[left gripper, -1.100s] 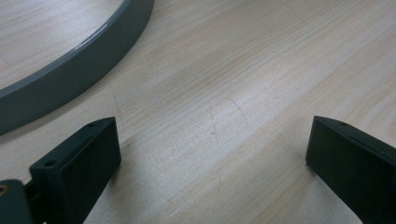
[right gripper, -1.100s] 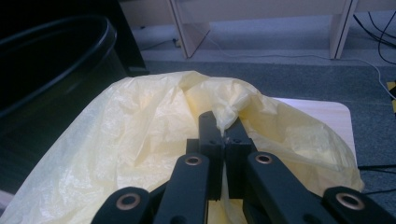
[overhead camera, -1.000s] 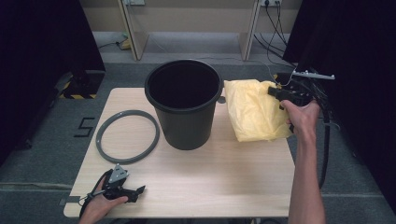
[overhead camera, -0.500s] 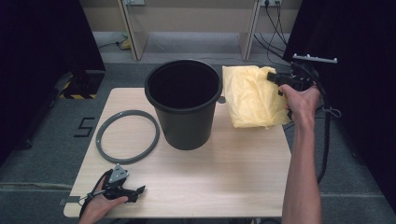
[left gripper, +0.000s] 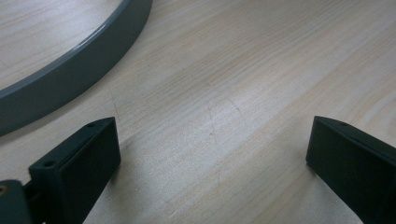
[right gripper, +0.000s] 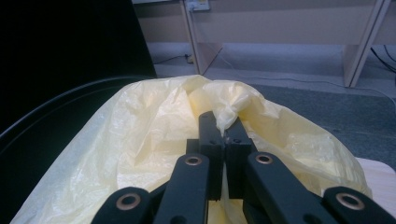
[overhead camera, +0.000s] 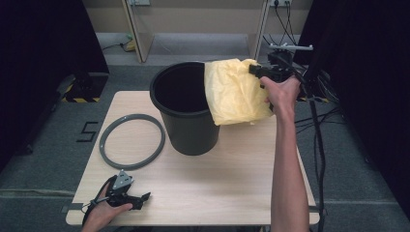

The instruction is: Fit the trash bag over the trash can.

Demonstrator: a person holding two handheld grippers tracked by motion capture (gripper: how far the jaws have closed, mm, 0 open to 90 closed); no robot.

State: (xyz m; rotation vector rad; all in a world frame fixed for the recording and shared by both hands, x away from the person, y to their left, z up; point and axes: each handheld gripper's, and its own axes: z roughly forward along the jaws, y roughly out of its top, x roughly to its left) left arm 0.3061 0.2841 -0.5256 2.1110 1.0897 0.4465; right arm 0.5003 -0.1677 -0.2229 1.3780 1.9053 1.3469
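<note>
I'm lifting the bag (overhead camera: 235, 92), pinched in my right gripper (overhead camera: 254, 70), off the table's far-right corner toward the bucket (overhead camera: 186, 108); left gripper (overhead camera: 145, 197) lying spread.

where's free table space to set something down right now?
Biggest bare patch: front of the table, between the black bucket, left gripper and the right forearm. Left side is taken by the grey ring. Crowded back right: yellow bag hangs from the right gripper beside the bucket.

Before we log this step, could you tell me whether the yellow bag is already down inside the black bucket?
No, the yellow bag hangs from the shut right claw, draped over the black bucket's rim.
</note>
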